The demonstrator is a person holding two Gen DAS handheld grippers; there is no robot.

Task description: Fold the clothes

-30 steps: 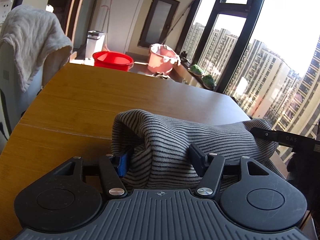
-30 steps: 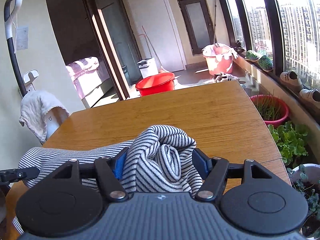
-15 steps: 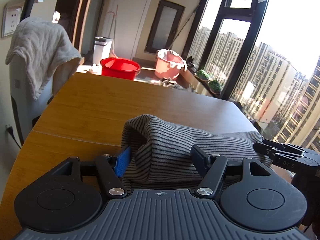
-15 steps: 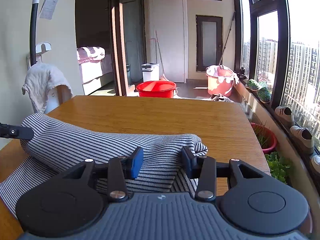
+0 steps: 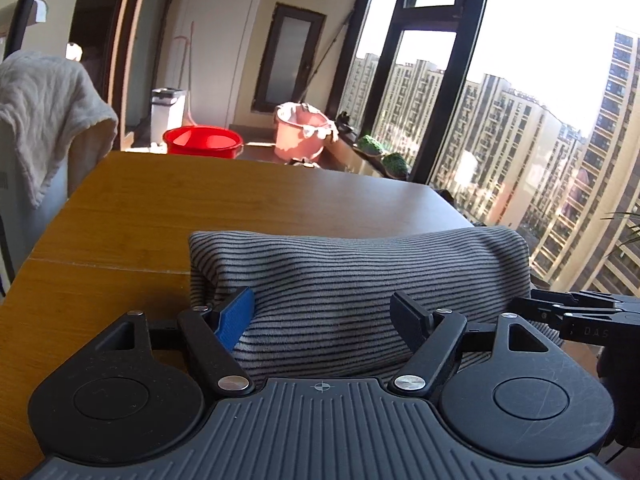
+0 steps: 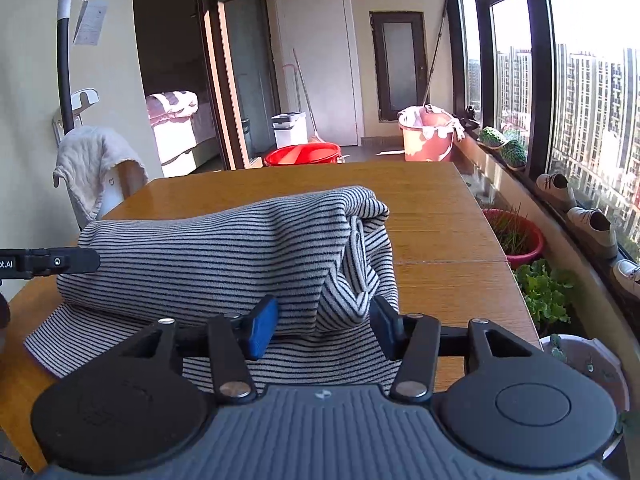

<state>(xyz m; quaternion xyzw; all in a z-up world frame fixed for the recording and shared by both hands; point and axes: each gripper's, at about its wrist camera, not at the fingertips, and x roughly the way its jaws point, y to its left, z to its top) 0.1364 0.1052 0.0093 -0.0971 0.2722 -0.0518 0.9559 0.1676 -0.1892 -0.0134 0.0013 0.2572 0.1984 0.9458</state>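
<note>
A grey striped garment (image 5: 360, 272) lies folded over into a long thick band across the near part of the wooden table (image 5: 200, 208). My left gripper (image 5: 322, 316) straddles its left end; the jaws are opening and the cloth lies slack between the wide-apart fingers. In the right wrist view the same garment (image 6: 208, 256) ends in a loose rolled fold. My right gripper (image 6: 324, 330) has that fold between its opening jaws, the pads not squeezing it. Each gripper shows at the edge of the other view: the right gripper (image 5: 560, 312), the left gripper (image 6: 60, 262).
A white towel (image 5: 44, 112) hangs over a chair at the table's left. Beyond the far edge stand a red basin (image 5: 202, 142) and a pink bucket (image 5: 300, 128). Potted plants (image 6: 516, 236) and shoes (image 6: 592, 224) line the window side by the table's right edge (image 6: 492, 240).
The bunched cloth held up in both grippers has come down into a flat, long fold on the table. The left fingers have spread wider; the right fingers narrowed, then spread a little.
</note>
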